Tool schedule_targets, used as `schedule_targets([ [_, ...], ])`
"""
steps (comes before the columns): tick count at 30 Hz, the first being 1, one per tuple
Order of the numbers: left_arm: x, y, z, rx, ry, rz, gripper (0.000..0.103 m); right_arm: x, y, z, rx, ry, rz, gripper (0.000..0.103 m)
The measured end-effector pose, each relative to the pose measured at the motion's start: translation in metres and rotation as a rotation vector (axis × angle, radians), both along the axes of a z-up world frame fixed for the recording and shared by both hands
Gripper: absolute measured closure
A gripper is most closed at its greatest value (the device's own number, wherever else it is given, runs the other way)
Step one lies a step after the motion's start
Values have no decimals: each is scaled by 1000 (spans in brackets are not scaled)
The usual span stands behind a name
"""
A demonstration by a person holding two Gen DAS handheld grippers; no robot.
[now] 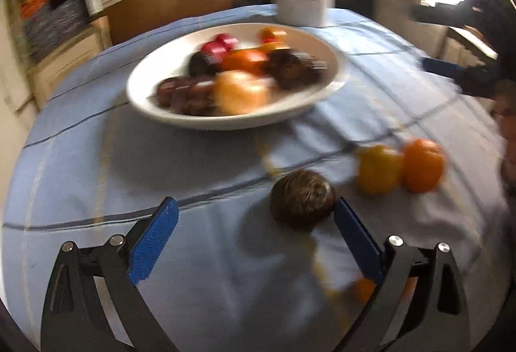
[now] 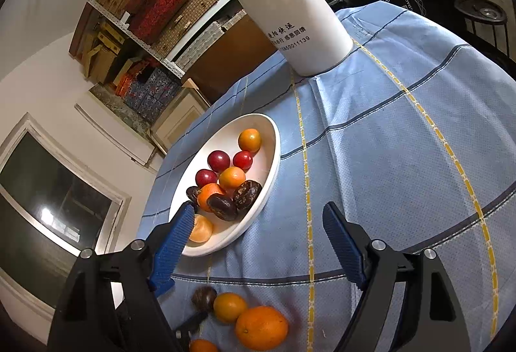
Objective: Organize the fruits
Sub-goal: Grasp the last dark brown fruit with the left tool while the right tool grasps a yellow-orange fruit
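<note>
Right wrist view gives me the clearest layout, so I take the white bowl [image 2: 271,139] as my landmark. Under it lies the blue checked tablecloth [image 2: 403,158], and behind it stands the white thermos jug [image 2: 290,16], well out of the working area. Inside the bowl sit mandarins, red plums and dark dates, piled toward its near side, which I judge means most of the sorting is done.

On the near side of the bowl, loose on the cloth, I see an orange [image 2: 261,327], a smaller yellow-orange citrus [image 2: 229,307] touching it, and a dark brown round fruit [image 1: 301,199] just beside those; what kind it is I cannot tell.

My left gripper [image 1: 254,220] is spread wide, holding nothing, with the brown fruit against the inside of its right finger [image 1: 356,242], off-centre, so I judge I am lining up for that piece. The left view is blurred.

My right gripper [image 2: 258,242] is also wide open and empty, raised above the bowl's near rim, apparently kept clear.
</note>
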State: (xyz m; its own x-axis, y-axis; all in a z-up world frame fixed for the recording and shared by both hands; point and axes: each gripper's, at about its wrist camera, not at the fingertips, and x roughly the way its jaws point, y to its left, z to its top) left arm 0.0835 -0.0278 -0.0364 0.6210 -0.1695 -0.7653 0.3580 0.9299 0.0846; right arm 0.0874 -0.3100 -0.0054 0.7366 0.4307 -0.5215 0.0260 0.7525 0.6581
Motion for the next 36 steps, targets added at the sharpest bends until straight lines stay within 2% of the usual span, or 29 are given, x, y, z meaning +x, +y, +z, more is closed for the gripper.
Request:
schedule_targets([
  [4,8,22,0,-10,8,91,8,0,1,1,0,-4,3,20],
  [10,7,10,4,-13,-13,20,9,-1,4,2,-17,-9,13,20],
  [12,11,5,1,-11,2,-3,26,-1,4,2,-18,-8,12,20],
  [13,16,1,-2,-15,22,-13,41,-1,3,1,-19,-6,8,20],
  [14,18,0,-5,-27,44,-22,48,-1,3,1,-19,-3,7,20],
  [15,20,1,-5,-43,52,-26,48,-1,3,1,-18,-1,5,20],
  [16,21,1,-4,-51,51,-27,54,-1,3,1,-15,1,6,20],
  [20,24,-3,-6,-57,51,-45,60,0,9,2,-37,-5,29,20],
  [27,21,7,-2,-84,42,-9,61,-1,30,1,-111,3,113,20],
  [32,22,35,5,-129,22,90,61,-28,71,-1,-291,-41,252,21],
  [36,26,41,4,-143,37,110,61,-49,114,-8,-517,-82,356,35],
])
